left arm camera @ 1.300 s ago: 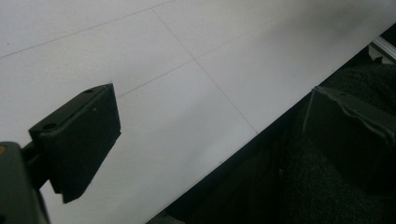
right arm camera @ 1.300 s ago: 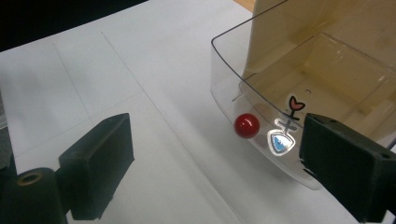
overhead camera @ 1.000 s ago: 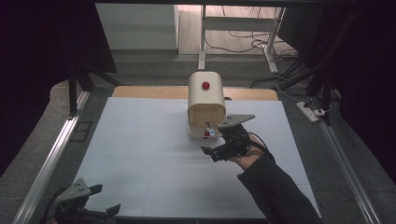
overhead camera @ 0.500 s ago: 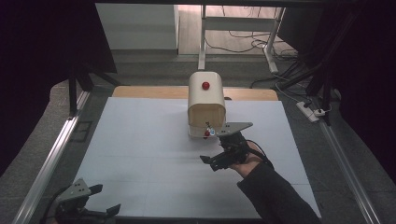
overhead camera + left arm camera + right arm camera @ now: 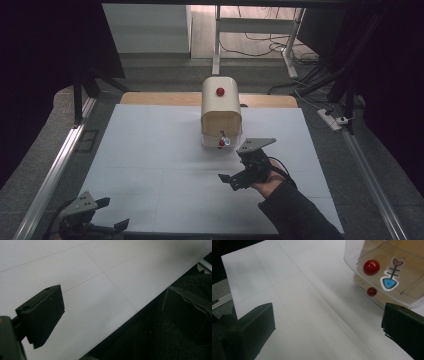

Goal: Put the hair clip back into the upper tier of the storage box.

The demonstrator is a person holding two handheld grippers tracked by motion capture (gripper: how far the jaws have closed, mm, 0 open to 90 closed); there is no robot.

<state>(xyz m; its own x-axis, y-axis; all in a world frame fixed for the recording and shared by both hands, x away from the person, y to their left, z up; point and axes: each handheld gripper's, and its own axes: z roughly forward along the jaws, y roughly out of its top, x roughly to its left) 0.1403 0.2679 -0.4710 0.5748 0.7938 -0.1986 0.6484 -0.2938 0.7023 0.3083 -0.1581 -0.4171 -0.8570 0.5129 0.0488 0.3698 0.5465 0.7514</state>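
At far left in the high view, left gripper (image 5: 92,220) low at the near-left corner of the desk (image 5: 150,150), partly cut off by the bottom edge, the holding hand lost in dark. Fingers (image 5: 41,315) spread wide in the left gripper view, one black pad over the white sheet, the other dim over the dark drop past the desk's near edge; nothing between them, nothing touched. Toward the middle, far side of the desk, a cream box with a rounded top (image 5: 220,110), a red knob (image 5: 220,91) on its upper face, open front facing the person. Inside hard to read from above; in the right gripper view, a clear plastic drawer front (image 5: 387,272) cut off by the top and right edges, with a red ball handle (image 5: 371,267), a fish-skeleton sticker (image 5: 390,275) beside it, and a smaller red spot (image 5: 371,291) lower down, blurred through the plastic. Just right of the box and nearer, right gripper (image 5: 240,177) raised over the bare sheet, near the box front but apart from it. Fingers (image 5: 254,325) wide apart, empty, touching nothing. Grey three-cornered plate (image 5: 256,145) on top, tilted. Right hand (image 5: 267,180) wrapped around the grip, dark sleeve (image 5: 300,215) running in from the bottom right, gripper pointing left and toward the person.
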